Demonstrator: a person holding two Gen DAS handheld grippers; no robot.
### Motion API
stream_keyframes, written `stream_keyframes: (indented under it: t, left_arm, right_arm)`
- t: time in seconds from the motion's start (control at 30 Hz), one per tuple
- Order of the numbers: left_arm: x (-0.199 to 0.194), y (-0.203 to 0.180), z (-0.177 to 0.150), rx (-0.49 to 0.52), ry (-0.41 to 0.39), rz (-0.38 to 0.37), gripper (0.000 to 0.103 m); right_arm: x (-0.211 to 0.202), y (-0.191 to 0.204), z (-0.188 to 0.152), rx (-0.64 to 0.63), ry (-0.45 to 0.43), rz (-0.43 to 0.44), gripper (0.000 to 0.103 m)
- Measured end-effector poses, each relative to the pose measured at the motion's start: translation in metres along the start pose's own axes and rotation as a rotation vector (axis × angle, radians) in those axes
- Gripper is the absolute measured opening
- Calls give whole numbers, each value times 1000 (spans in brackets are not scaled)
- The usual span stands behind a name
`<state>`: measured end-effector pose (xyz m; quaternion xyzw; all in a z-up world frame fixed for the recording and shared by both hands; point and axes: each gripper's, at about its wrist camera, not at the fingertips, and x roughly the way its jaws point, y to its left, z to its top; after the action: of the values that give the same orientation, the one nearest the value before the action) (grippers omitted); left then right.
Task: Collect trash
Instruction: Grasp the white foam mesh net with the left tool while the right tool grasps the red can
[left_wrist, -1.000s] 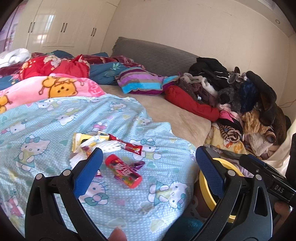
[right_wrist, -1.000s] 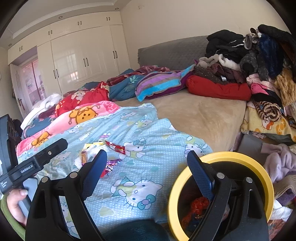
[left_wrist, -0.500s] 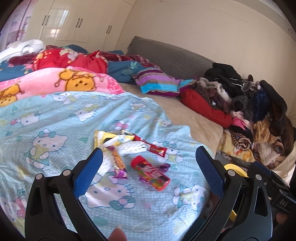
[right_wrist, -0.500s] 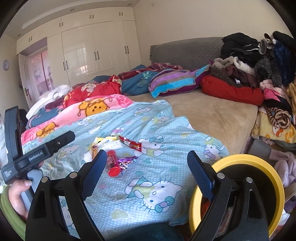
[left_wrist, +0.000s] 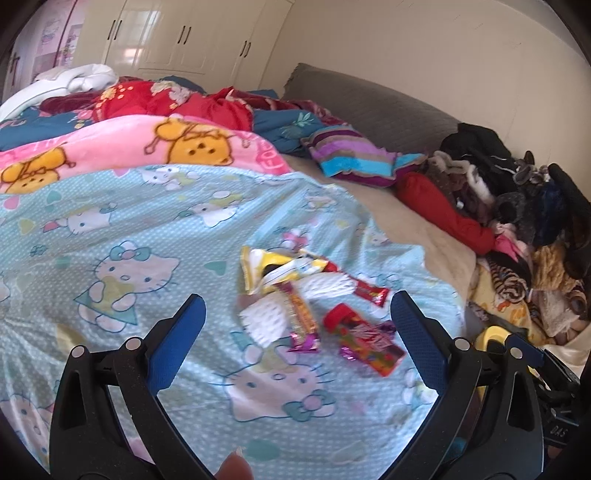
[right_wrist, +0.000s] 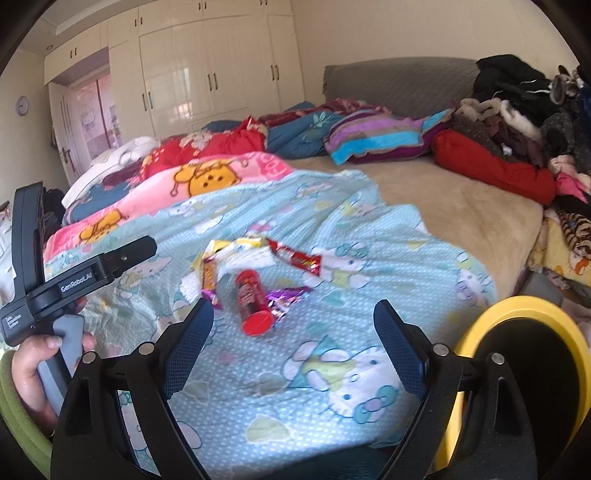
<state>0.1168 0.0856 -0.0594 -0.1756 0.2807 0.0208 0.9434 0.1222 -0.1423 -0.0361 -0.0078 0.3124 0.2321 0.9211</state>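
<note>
i am looking along both grippers at a bed covered with a pale blue cartoon-cat blanket (left_wrist: 147, 229). my left gripper (left_wrist: 295, 325) has its blue-padded fingers (left_wrist: 173, 343) spread wide and released, with nothing between them. my right gripper (right_wrist: 293, 336) is the same: fingers (right_wrist: 400, 354) wide apart, grasping nothing.

the trash sits in a small heap on the blanket, near the middle of the bed and just beyond both sets of fingers. in the left view, a red-capped candy tube (left_wrist: 364, 343) lies on its side at the near right of the heap, with crumpled purple foil (left_wrist: 384, 328) touching it. just left of the tube lies a long orange snack wrapper (left_wrist: 301, 314) over white foam netting (left_wrist: 264, 323). farther back there is a yellow and white packet (left_wrist: 277, 267), and to the right a red wrapper (left_wrist: 369, 291).

in the right view, the tube's red cap faces me, and the heap lies between and beyond my fingers. at the left edge of that view a hand (right_wrist: 33, 365) holds the left gripper's grey handle. a yellow-rimmed bin (right_wrist: 524, 373) with a dark inside stands at the near right, beside the bed.

far right, a pile of clothes (left_wrist: 517, 206) is stacked on the bed. a pink bear blanket (left_wrist: 155, 147) lies beyond the blue one, and white wardrobes (right_wrist: 207, 70) line the far wall.
</note>
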Motion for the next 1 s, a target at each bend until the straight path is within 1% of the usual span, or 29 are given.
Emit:
stream_keyframes:
  t: [0.13, 0.17, 0.2, 0.23, 0.3, 0.33, 0.37, 0.4, 0.47, 0.53, 0.6, 0.73, 0.8, 0.87, 0.93, 1.0]
  left_arm:
    - [10, 15, -3, -16, 40, 10, 92]
    - [13, 17, -4, -18, 48, 16, 90]
    - [16, 22, -5, -28, 62, 15, 88]
    - [18, 24, -6, -36, 72, 12, 82]
    - [25, 31, -9, -45, 94, 13, 77]
    - [28, 33, -10, -48, 105, 13, 70]
    - [32, 37, -12, -58, 116, 12, 65]
    - [35, 40, -12, -65, 122, 12, 63]
    - [42, 44, -13, -84, 137, 0, 56]
    - [49, 47, -15, -99, 150, -10, 54]
    - [57, 50, -17, -113, 171, -23, 49]
    - [73, 54, -20, -142, 211, -51, 48]
    - [80, 54, -23, -145, 226, -57, 48]
    - [84, 56, -24, -160, 232, -69, 48]
    - [85, 57, -23, -177, 225, -85, 48]
    - [89, 59, -24, -190, 226, -95, 48]
  right_arm:
    - [16, 11, -5, -18, 36, 17, 86]
    - [21, 13, -5, -16, 46, 22, 86]
    - [26, 15, -6, -14, 58, 27, 86]
    - [30, 17, -6, -12, 64, 31, 85]
    - [40, 20, -6, -1, 81, 33, 85]
    - [44, 20, -5, 8, 87, 33, 85]
    - [49, 20, -5, 18, 94, 34, 84]
    - [54, 19, -5, 32, 104, 36, 83]
    - [63, 18, -4, 54, 119, 42, 81]
    - [73, 16, -4, 72, 136, 43, 76]
    - [81, 15, -4, 85, 154, 44, 72]
    - [95, 11, -5, 129, 184, 69, 67]
    - [102, 10, -7, 144, 200, 78, 60]
    - [106, 10, -10, 158, 214, 85, 56]
    - [108, 9, -11, 171, 219, 89, 55]
    - [108, 10, -11, 170, 218, 98, 51]
